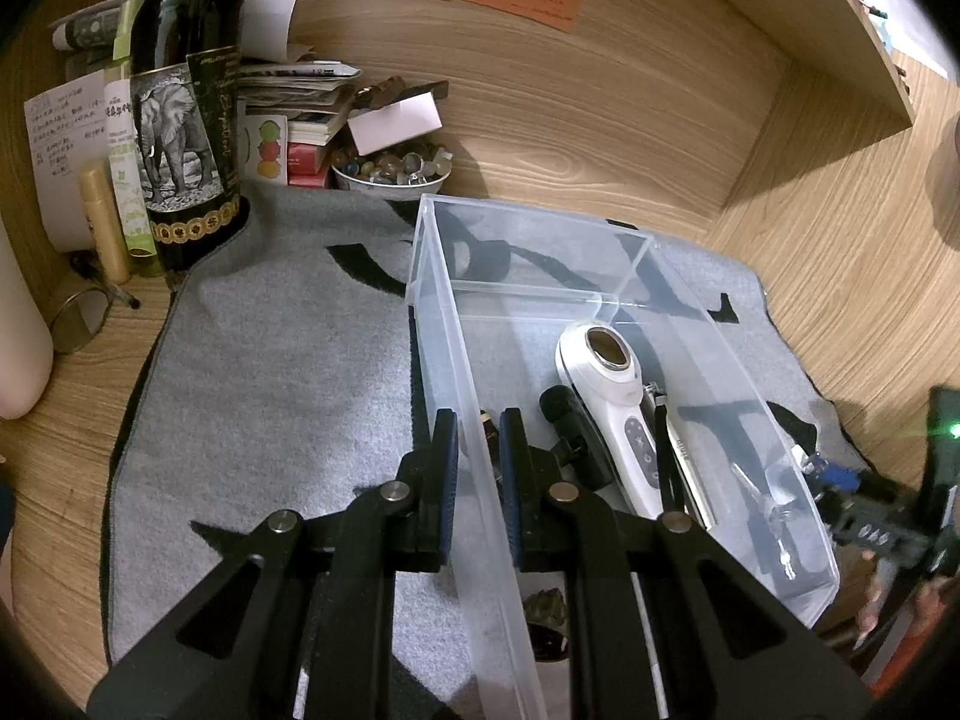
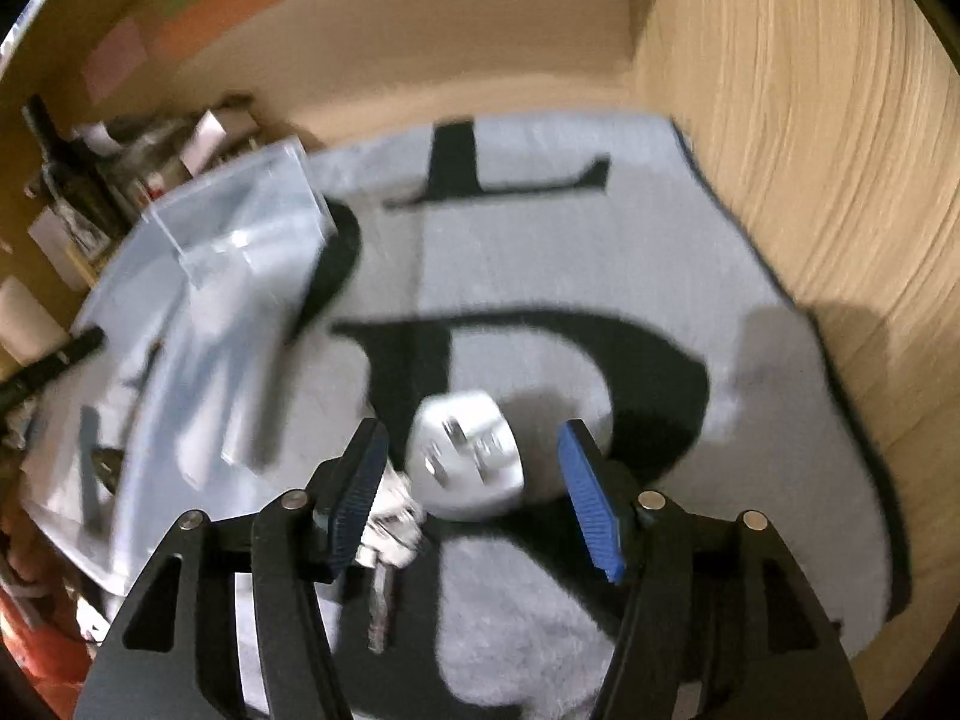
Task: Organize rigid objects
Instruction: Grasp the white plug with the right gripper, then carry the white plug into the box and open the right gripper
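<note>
A clear plastic bin sits on the grey mat. Inside lie a white handheld device, a black cylinder, nail clippers and other small items. My left gripper is shut on the bin's left wall, one finger on each side. In the blurred right wrist view, my right gripper is open around a white plug adapter lying prongs-up on the mat, with a key bunch by the left finger. The bin shows at left.
A dark wine bottle, small bottles, papers and a bowl of stones stand at the back left. A wooden wall rises on the right. The right gripper's hand shows at the far right of the left wrist view.
</note>
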Demonstrator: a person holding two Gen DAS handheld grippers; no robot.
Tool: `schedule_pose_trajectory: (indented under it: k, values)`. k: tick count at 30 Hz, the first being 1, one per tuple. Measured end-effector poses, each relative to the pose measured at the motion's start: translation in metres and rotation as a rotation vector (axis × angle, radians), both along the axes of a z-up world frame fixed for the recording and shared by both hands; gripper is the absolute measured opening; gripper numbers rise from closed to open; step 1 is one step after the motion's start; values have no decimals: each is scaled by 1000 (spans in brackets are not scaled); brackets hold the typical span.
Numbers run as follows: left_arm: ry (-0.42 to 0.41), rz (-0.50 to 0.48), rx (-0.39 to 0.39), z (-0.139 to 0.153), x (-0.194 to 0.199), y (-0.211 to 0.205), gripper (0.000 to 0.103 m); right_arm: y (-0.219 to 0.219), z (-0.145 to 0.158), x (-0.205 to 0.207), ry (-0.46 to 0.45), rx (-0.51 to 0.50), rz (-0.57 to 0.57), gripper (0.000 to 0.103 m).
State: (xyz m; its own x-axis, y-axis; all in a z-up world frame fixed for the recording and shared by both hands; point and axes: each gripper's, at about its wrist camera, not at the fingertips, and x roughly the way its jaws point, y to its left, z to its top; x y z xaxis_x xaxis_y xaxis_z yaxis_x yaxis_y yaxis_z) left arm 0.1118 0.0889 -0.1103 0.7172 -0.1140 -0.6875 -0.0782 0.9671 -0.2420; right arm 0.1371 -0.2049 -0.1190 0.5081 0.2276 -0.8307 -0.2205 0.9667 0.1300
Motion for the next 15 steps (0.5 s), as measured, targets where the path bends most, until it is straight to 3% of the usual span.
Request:
schedule_pose_trajectory:
  k: [1,3,15]
  values:
    - [0,0,0,0,0,0,13,0,-6,0,9,-5,-4,41]
    - [1,1,1,0,0,0,13,0,-9,0,11,-11,-7,34]
    - [1,3,-5,0,0,-1,13,27,45,6,-161,20,92,34]
